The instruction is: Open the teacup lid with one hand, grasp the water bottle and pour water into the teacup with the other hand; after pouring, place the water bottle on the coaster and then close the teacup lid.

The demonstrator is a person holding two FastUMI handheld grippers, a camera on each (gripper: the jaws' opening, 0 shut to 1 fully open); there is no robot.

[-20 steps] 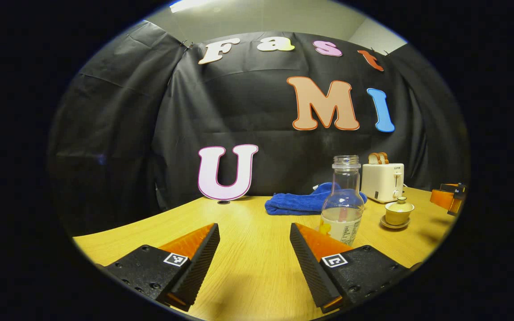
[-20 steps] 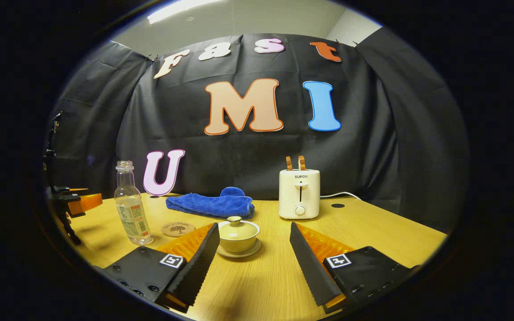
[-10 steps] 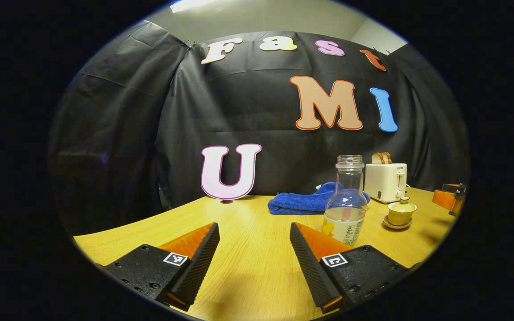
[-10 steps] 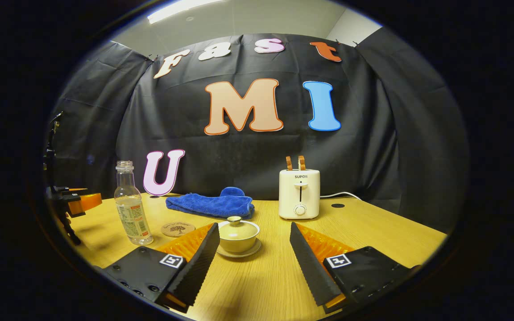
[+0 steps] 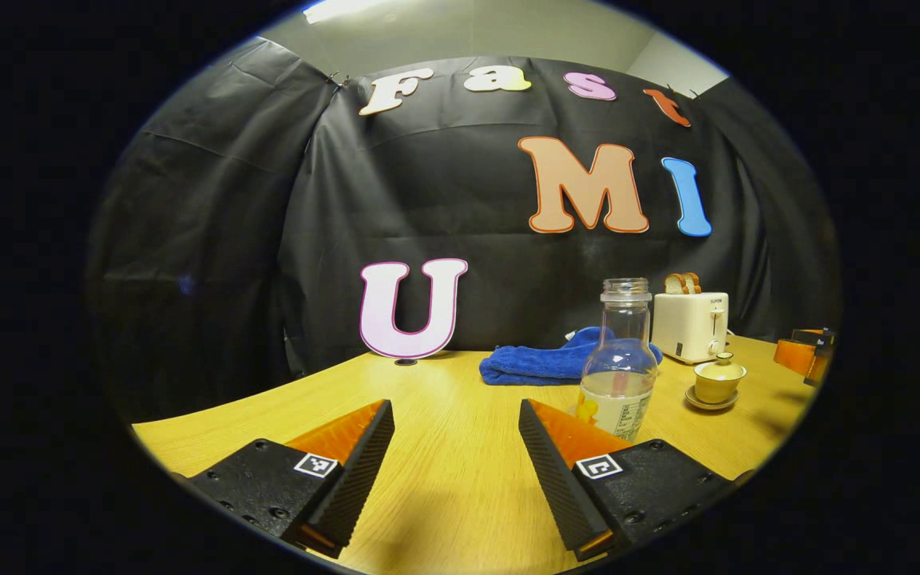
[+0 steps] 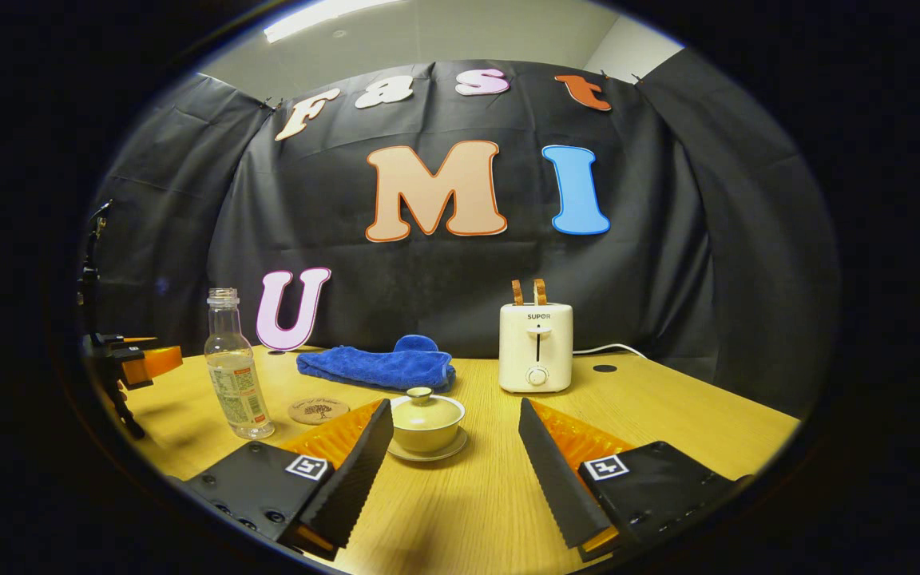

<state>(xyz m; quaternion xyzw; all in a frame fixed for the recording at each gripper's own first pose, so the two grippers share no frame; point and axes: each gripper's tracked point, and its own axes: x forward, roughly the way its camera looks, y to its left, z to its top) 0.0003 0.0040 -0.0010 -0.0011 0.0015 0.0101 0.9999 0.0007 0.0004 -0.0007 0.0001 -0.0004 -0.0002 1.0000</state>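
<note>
A clear uncapped water bottle [image 5: 618, 363] stands upright on the wooden table, just beyond my left gripper's right finger. My left gripper [image 5: 454, 467] is open with nothing between its fingers. The yellow lidded teacup [image 6: 426, 421] sits on its saucer, lid on, just ahead of my right gripper [image 6: 454, 467], which is open and empty. The teacup [image 5: 717, 380] also shows at the right in the left gripper view. A round coaster [image 6: 318, 410] lies between the bottle [image 6: 235, 370] and the cup. The left gripper [image 6: 136, 363] appears at the far left of the right gripper view.
A folded blue towel [image 6: 380, 366] lies behind the cup and coaster. A white toaster [image 6: 536, 345] with bread slices stands at the back, its cord trailing right. The wooden table [image 6: 668, 415] runs wide to the right.
The left gripper view shifted slightly left between one second ago and half a second ago, then held still. The right gripper has not moved.
</note>
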